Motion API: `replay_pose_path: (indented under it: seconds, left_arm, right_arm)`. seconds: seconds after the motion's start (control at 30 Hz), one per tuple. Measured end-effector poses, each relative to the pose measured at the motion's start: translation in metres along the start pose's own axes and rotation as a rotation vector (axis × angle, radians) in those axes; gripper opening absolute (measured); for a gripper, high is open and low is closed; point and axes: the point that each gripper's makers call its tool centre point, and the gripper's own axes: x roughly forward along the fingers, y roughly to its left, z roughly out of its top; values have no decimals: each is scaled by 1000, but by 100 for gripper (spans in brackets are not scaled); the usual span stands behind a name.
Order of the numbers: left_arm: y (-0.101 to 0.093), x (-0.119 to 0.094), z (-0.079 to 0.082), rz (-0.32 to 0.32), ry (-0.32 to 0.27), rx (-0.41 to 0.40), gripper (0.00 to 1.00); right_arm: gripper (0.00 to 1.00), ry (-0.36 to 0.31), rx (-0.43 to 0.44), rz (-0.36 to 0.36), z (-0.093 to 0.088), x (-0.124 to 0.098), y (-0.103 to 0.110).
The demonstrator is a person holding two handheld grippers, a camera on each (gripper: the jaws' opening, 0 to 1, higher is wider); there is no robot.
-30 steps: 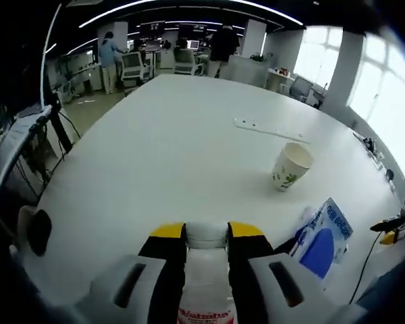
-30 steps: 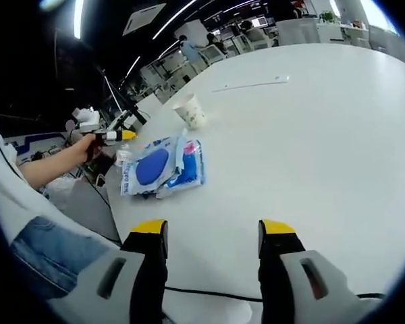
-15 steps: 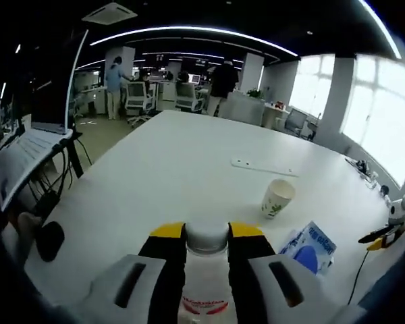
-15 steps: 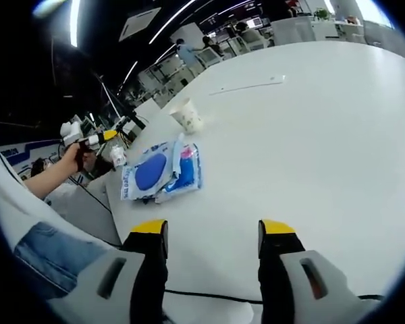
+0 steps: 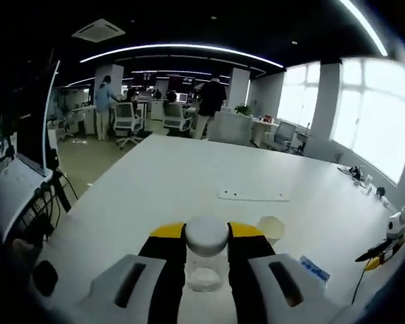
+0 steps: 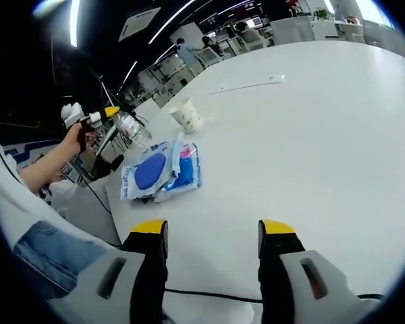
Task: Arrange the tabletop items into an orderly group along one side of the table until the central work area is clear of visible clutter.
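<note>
In the left gripper view, the left tool (image 5: 207, 241) is clamped on a clear plastic bottle (image 5: 206, 260) with a white cap, its two yellow-tipped jaws pressed against the bottle's sides just under the cap. The bottle is raised off the large white counter (image 5: 169, 189). Just beyond the tool's right jaw stands a paper cup (image 5: 271, 229) with a green print. To the right of that jaw, close to the tool, lies the corner of a blue and white packet (image 5: 314, 268). Farther ahead of the tool a flat white strip (image 5: 253, 196) lies on the counter. People and office chairs are far behind the counter.

In the right gripper view, the right tool (image 6: 213, 236) has its jaws spread apart with nothing between them, low over the counter (image 6: 310, 135). Ahead and to the left of it lies the blue and white packet (image 6: 159, 171), and beyond that stands the paper cup (image 6: 187, 113). Farther ahead lies the white strip (image 6: 248, 86). Well to the left, a person's hand (image 6: 77, 137) holds the left tool (image 6: 115, 112), which carries the bottle (image 6: 132, 128) tilted in the air beside the counter's edge. A dark cable (image 6: 209, 294) crosses the counter close to the right tool's jaws.
</note>
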Motion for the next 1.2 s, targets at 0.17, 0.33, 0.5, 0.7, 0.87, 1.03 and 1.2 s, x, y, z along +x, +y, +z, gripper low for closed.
replay_pose_path:
  seconds: [0.17, 0.33, 0.5, 0.7, 0.87, 1.03, 1.2]
  left_arm:
    - [-17, 6, 32, -48, -63, 10, 21]
    - [-25, 12, 62, -86, -108, 5, 21]
    - [-36, 20, 93, -115, -128, 89, 21]
    - [-46, 35, 104, -139, -113, 167, 21]
    - [-51, 46, 94, -154, -80, 180, 21]
    - [-58, 59, 74, -170, -26, 172, 21]
    - [-69, 65, 54, -181, 17, 165, 21]
  right_arm:
    - [53, -8, 5, -4, 1, -1, 0]
    - [53, -1, 7, -5, -2, -1, -1]
    - [53, -1, -1, 0, -2, 0, 0]
    - [53, 1, 0, -1, -3, 0, -2]
    - [53, 0, 6, -7, -4, -1, -4]
    - [53, -1, 15, -13, -4, -1, -7]
    - [52, 5, 19, -9, -6, 0, -7]
